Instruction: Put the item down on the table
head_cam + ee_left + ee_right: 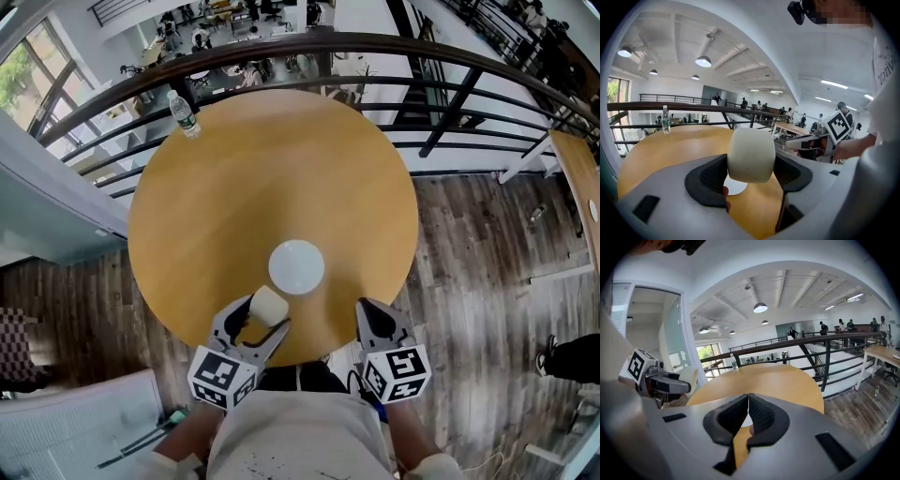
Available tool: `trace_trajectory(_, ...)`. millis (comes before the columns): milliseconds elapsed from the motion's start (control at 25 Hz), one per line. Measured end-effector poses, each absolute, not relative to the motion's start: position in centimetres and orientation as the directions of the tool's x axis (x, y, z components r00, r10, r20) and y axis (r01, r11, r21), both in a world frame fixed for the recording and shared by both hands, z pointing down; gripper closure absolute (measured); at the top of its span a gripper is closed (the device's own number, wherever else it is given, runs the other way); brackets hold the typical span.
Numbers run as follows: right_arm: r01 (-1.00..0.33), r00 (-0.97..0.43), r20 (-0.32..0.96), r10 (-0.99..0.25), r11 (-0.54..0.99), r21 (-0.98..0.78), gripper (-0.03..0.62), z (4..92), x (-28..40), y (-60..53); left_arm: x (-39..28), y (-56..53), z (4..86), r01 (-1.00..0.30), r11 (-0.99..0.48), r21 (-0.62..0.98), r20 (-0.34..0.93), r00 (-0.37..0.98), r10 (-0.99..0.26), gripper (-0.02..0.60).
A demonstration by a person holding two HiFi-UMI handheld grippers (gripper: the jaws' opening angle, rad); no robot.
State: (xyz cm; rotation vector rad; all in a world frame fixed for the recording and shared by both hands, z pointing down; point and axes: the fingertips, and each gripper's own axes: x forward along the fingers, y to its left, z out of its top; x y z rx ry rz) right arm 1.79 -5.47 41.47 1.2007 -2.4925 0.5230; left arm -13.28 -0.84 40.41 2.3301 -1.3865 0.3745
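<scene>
A cream-white cup [268, 306] hangs over the near edge of the round wooden table [225, 206], held sideways between the jaws of my left gripper [259, 322]. From the left gripper view the cup [751, 154] fills the gap between the dark pads, and my left gripper [750, 176] is shut on it. Just beyond it a white saucer [296, 266] lies flat on the table. My right gripper [373, 319] hovers at the table's near right edge, and in the right gripper view its jaws [748, 414] are shut with nothing in them.
A clear water bottle [184, 114] stands at the table's far left rim. A dark railing [450, 66] curves behind the table, with a drop to a lower floor beyond. Wooden flooring [487, 244] lies to the right.
</scene>
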Motion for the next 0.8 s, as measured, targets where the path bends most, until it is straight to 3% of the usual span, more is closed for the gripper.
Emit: trace_trajectory(800, -0.816, -0.564, 0.510, -0.649, 0.532, -0.224, 0.569, 46.4, 1.1, -8.4, -14.7, -8.4, 48.7, -0.863, -0.491, 0.120, 0.597, 0.458, -0.658, 0.262)
